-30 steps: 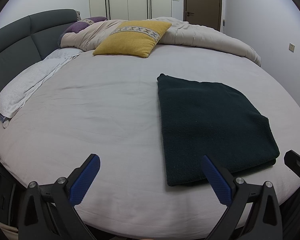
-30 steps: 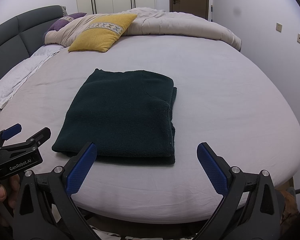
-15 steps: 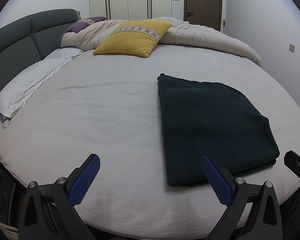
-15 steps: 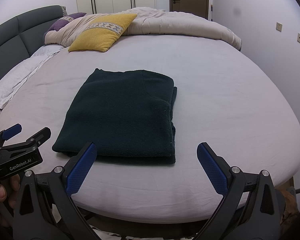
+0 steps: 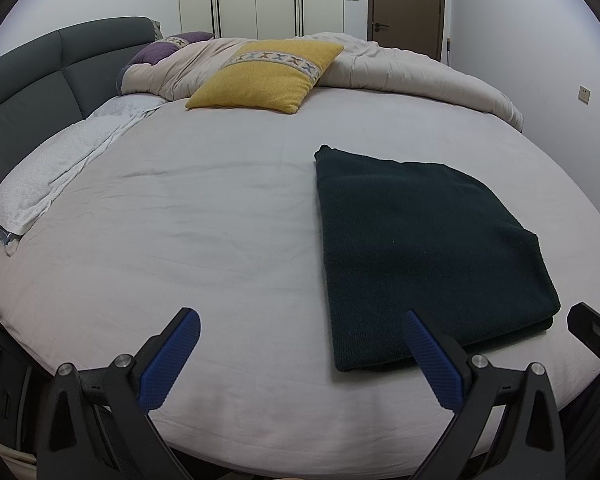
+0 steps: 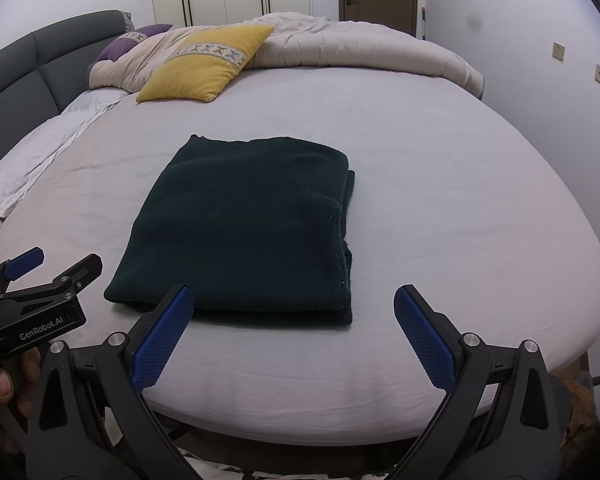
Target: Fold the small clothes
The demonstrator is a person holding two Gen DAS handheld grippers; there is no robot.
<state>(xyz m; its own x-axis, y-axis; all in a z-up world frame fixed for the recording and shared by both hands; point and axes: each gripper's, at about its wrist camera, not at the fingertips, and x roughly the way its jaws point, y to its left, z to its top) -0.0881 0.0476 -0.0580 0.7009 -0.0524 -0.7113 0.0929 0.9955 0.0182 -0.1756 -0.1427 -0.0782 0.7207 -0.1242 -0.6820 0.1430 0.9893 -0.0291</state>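
The dark garment [image 6: 244, 228] lies as a squared, layered stack on the bed [image 6: 460, 200] near its front edge, apparently fully folded, while the left gripper [image 5: 300, 360] and right gripper [image 6: 292, 336] hover wide open and empty.
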